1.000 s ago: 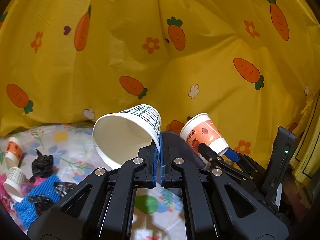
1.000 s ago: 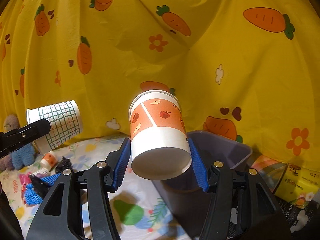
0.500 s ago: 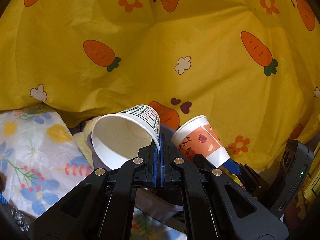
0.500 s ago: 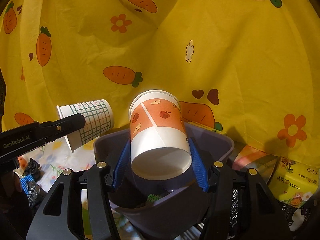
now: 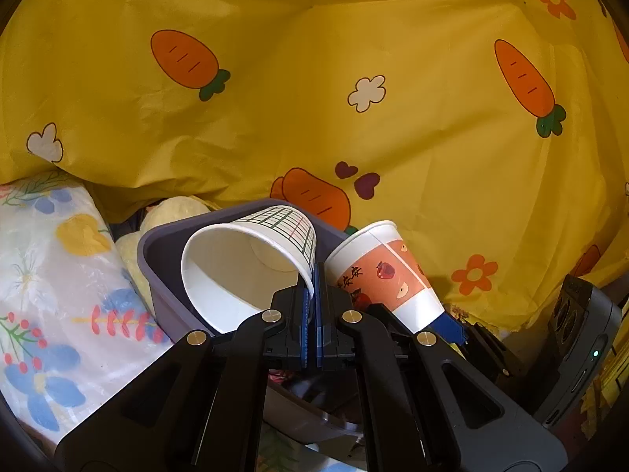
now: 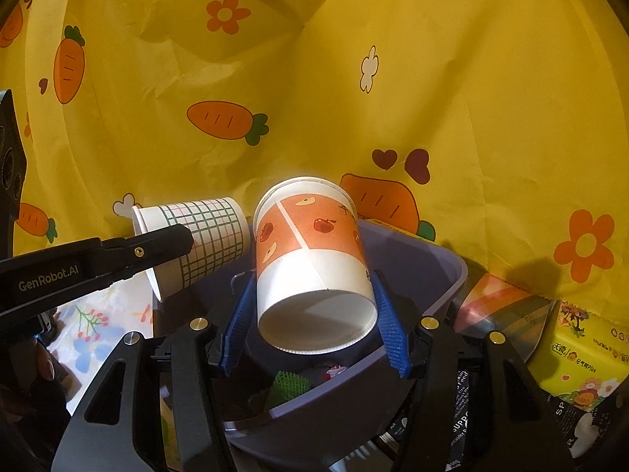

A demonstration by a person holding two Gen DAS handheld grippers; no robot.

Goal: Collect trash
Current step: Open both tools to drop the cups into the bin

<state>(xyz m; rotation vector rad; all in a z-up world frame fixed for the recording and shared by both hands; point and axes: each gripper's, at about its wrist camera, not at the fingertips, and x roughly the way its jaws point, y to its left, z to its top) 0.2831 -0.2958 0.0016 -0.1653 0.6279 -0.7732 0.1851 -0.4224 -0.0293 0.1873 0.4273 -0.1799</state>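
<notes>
My left gripper (image 5: 313, 299) is shut on the rim of a white paper cup with a green grid pattern (image 5: 251, 263), holding it tilted above the purple bin (image 5: 157, 275). The grid cup (image 6: 196, 240) also shows in the right wrist view, at the bin's left edge. My right gripper (image 6: 314, 326) is shut on an orange-and-white paper cup with apple prints (image 6: 310, 267), held over the open purple bin (image 6: 444, 275). That cup (image 5: 381, 275) shows in the left wrist view too. Green and dark scraps (image 6: 291, 385) lie inside the bin.
A yellow carrot-print cloth (image 5: 354, 78) hangs behind everything. A floral plastic sheet (image 5: 51, 295) covers the surface at left. A yellow tissue pack (image 6: 578, 354) and a striped packet (image 6: 507, 306) lie right of the bin. A pale soft toy (image 5: 173, 212) sits behind it.
Both grippers have carried their cups to the right and forward, from over the littered sheet to above the purple bin. Both grips are unchanged.
</notes>
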